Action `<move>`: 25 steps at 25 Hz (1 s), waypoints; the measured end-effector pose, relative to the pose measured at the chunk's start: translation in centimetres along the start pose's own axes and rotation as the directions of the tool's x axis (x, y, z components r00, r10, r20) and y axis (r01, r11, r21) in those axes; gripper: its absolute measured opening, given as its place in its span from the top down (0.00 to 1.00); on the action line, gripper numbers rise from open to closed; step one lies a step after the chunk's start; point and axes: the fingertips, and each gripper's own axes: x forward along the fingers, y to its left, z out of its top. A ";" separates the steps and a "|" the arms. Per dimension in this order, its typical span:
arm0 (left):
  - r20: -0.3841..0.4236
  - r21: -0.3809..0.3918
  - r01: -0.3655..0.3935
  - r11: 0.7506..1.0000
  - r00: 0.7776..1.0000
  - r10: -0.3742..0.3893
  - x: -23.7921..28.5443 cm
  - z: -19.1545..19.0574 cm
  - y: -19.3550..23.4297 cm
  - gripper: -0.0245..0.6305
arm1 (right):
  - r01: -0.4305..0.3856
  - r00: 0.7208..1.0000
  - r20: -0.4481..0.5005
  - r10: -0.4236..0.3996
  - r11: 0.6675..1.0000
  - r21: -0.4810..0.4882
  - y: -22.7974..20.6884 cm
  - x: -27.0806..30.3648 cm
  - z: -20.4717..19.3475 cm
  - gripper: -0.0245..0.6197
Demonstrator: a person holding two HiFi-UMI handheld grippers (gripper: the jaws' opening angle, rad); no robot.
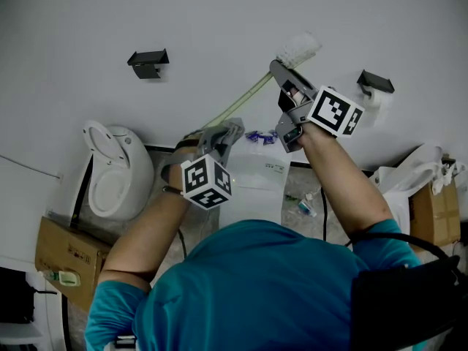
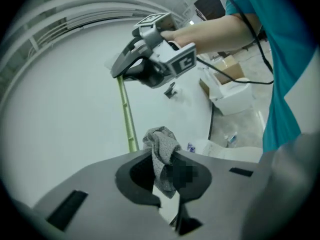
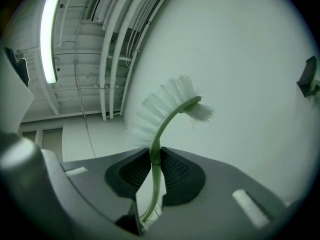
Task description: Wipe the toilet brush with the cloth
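Observation:
The toilet brush has a pale green handle (image 1: pixel 238 106) and white bristles (image 1: pixel 300 48), and it is held up in front of the white wall. My right gripper (image 1: pixel 287 88) is shut on the green stem (image 3: pixel 154 151) just below the bristles (image 3: pixel 165 106). My left gripper (image 1: pixel 221 139) sits lower left, at the handle's far end, shut on a bunched grey cloth (image 2: pixel 163 153). In the left gripper view the green handle (image 2: pixel 127 119) runs down close beside the cloth's left; whether they touch is unclear. The right gripper (image 2: pixel 131 71) shows above it.
A white toilet (image 1: pixel 117 170) stands at the left with a cardboard box (image 1: pixel 69 258) near it. Below my grippers is a white bin (image 1: pixel 252 189). Dark brackets (image 1: pixel 148 63) and a paper-roll holder (image 1: pixel 375 82) hang on the wall. A white bag (image 1: pixel 409 178) and a box (image 1: pixel 435 210) sit at the right.

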 end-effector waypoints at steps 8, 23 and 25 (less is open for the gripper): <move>-0.117 0.080 -0.194 0.978 0.972 0.202 -0.4 -4.4 6.2 0.90 | -0.025 0.996 -0.077 0.038 0.987 0.161 -0.3 -1.3 -4.4 0.87; 0.111 -0.014 -0.247 0.969 0.963 0.247 -0.7 4.9 6.7 0.90 | -0.083 0.994 -0.045 0.100 0.953 0.290 1.2 0.6 -8.0 0.87; 0.112 -0.051 -0.248 0.967 0.961 0.252 -0.7 4.8 7.0 0.90 | -0.086 0.994 -0.043 0.103 0.954 0.287 1.2 0.8 -8.0 0.87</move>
